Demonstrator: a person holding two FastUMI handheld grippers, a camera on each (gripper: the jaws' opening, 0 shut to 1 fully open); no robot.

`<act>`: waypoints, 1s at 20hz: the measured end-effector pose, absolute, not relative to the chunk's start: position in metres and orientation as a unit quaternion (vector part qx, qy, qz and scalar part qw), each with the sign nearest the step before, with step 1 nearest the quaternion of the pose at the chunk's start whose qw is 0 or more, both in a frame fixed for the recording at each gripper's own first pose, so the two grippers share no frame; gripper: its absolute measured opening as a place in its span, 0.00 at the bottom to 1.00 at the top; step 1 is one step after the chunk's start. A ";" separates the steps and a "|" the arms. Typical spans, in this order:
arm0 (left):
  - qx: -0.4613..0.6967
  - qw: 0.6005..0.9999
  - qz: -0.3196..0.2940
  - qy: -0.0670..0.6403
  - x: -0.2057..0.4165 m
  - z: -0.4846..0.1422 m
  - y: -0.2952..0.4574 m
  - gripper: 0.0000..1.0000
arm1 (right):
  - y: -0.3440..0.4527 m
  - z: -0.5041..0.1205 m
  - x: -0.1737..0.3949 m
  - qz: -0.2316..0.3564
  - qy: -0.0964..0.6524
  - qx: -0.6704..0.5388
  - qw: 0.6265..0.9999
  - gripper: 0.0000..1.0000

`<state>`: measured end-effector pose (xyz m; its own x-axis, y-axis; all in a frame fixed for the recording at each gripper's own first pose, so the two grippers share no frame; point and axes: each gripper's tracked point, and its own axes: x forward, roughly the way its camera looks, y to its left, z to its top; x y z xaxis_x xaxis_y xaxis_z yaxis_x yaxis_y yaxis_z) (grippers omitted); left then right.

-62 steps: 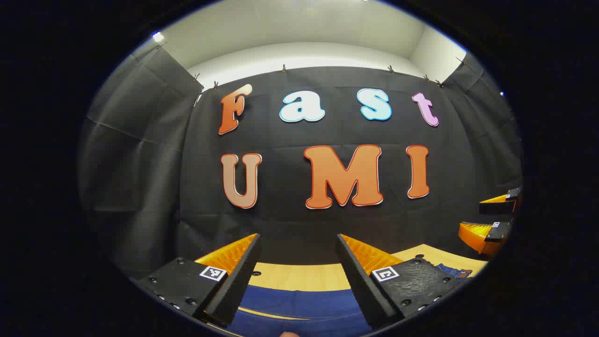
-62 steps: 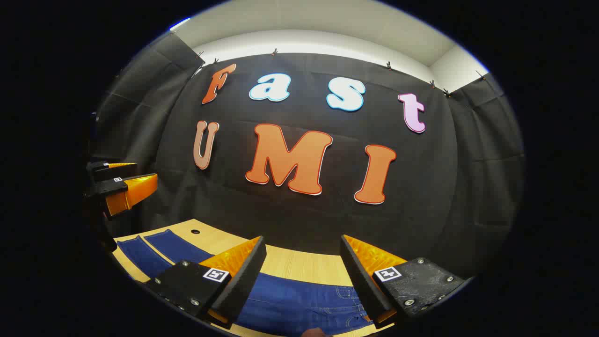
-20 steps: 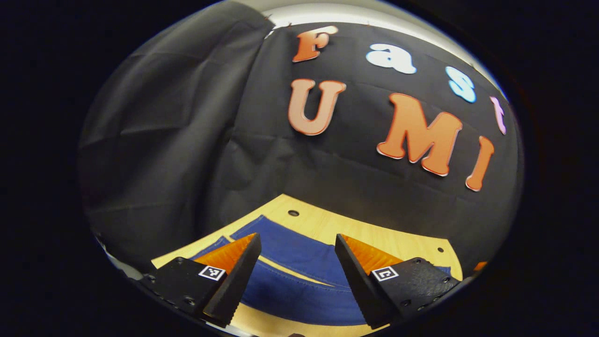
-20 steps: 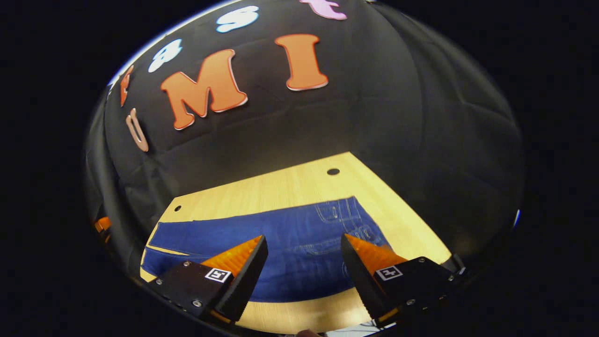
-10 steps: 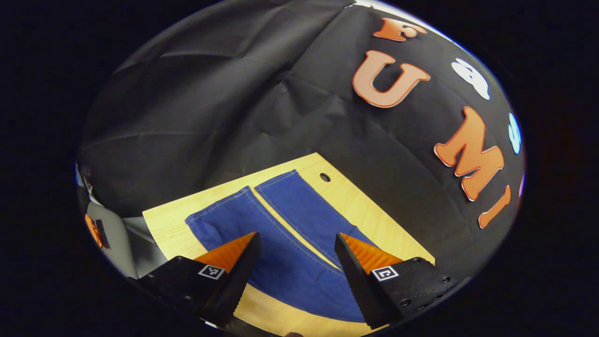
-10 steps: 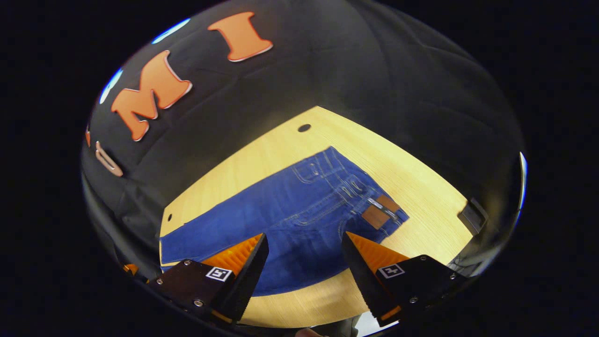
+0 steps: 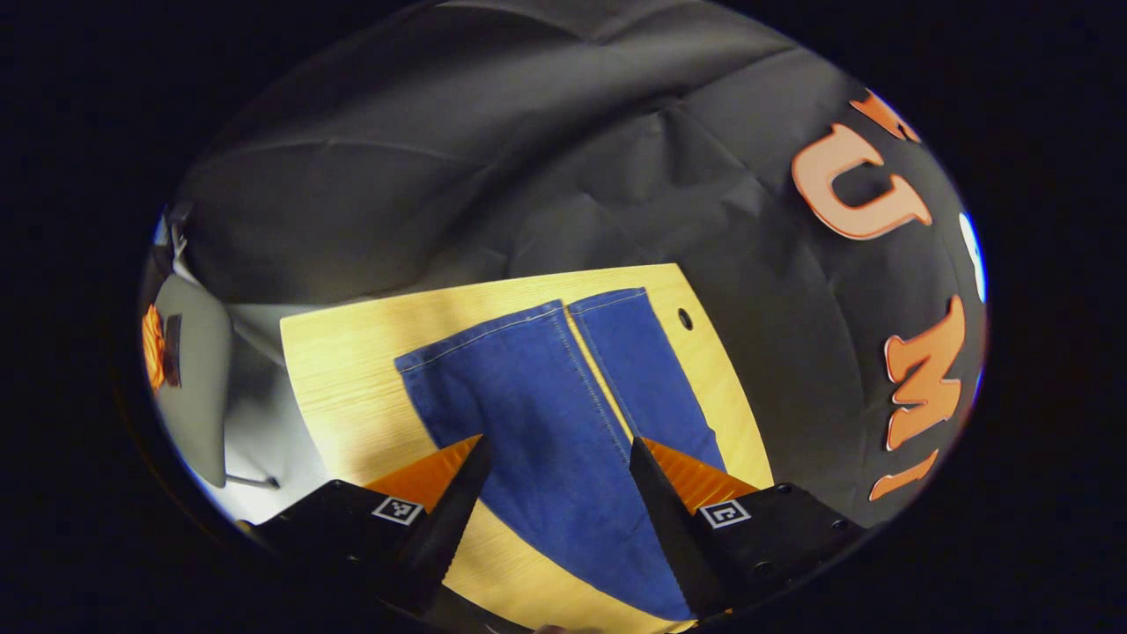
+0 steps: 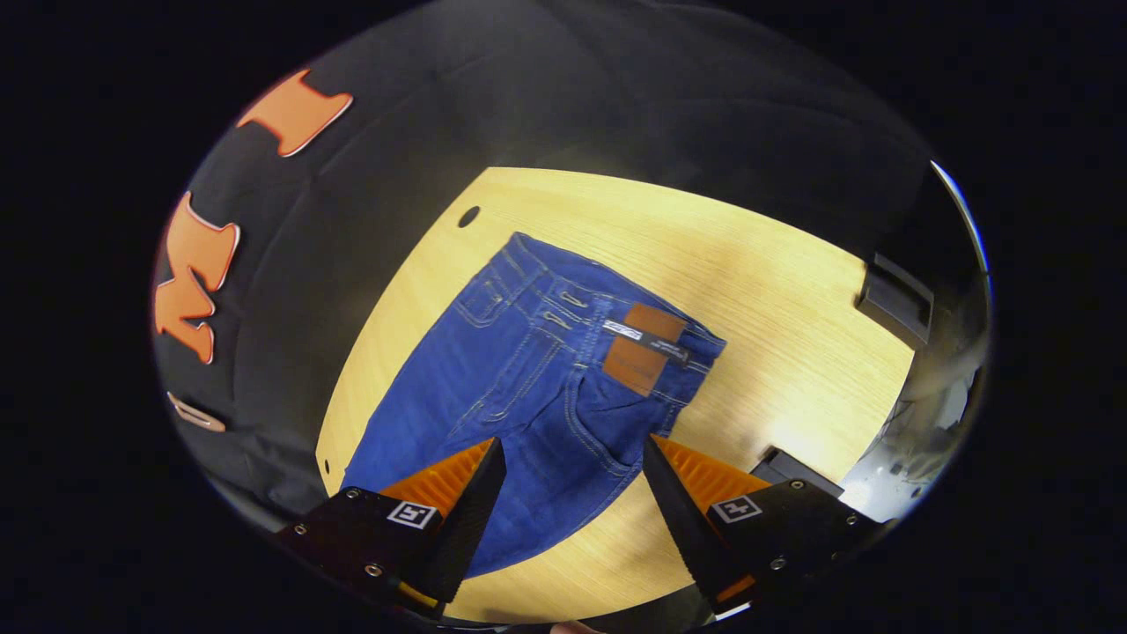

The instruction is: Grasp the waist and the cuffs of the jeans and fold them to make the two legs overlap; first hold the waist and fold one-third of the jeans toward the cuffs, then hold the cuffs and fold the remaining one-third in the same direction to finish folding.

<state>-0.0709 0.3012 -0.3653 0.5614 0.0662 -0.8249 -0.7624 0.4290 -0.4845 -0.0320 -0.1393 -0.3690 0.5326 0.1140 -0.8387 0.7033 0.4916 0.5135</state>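
Left gripper view: the left gripper (image 7: 556, 458) hangs above a light wooden table (image 7: 352, 370), its two fingers spread wide apart with nothing between them. Beneath it lie the blue jeans (image 7: 546, 414), spread flat on the table. This end shows the two legs side by side, a thin strip of table visible between them near the cuffs (image 7: 563, 308). The cuffs sit close to the table's far edge, beside a small round hole (image 7: 685, 318) in the wood. The booth's black cloth wall rises behind the table.

Right gripper view: the right gripper (image 8: 572, 462) is also held above the table (image 8: 792, 335), fingers parted and holding nothing. Below it is the waist end of the jeans (image 8: 528, 379), lying flat with the back side up. A brown leather patch (image 8: 643, 348) sits on the waistband (image 8: 616, 304), and stitched back pockets show beneath it. The legs run away toward the lower left. A round hole (image 8: 468, 216) marks the table near the waistband's far corner. Two dark fittings (image 8: 894, 295) sit along the table's right edge.
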 end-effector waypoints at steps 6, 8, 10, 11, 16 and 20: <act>-0.484 0.717 0.300 0.403 -0.102 -0.405 0.330 0.98 | -0.137 -0.381 -0.026 -0.194 0.450 0.483 0.726 0.98; -0.493 0.709 0.299 0.406 -0.103 -0.417 0.335 0.98 | -0.135 -0.385 -0.026 -0.194 0.454 0.492 0.717 0.98; -0.500 0.701 0.303 0.408 -0.107 -0.427 0.341 0.98 | -0.131 -0.391 -0.025 -0.184 0.460 0.503 0.708 0.97; -0.509 0.696 0.301 0.408 -0.109 -0.430 0.342 0.98 | -0.128 -0.395 -0.027 -0.177 0.467 0.505 0.704 0.97; -0.536 0.707 0.281 0.366 -0.088 -0.432 0.354 0.93 | -0.130 -0.404 -0.024 -0.179 0.455 0.539 0.686 0.97; -0.529 0.722 0.266 0.359 -0.061 -0.438 0.356 0.91 | -0.129 -0.407 -0.020 -0.177 0.457 0.537 0.687 0.95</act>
<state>-0.0607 0.3559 -0.4384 0.6014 0.0042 -0.7989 -0.7630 0.2997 -0.5728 -0.0203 -0.1292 -0.4065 0.5200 0.2476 -0.8175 0.7337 0.3606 0.5759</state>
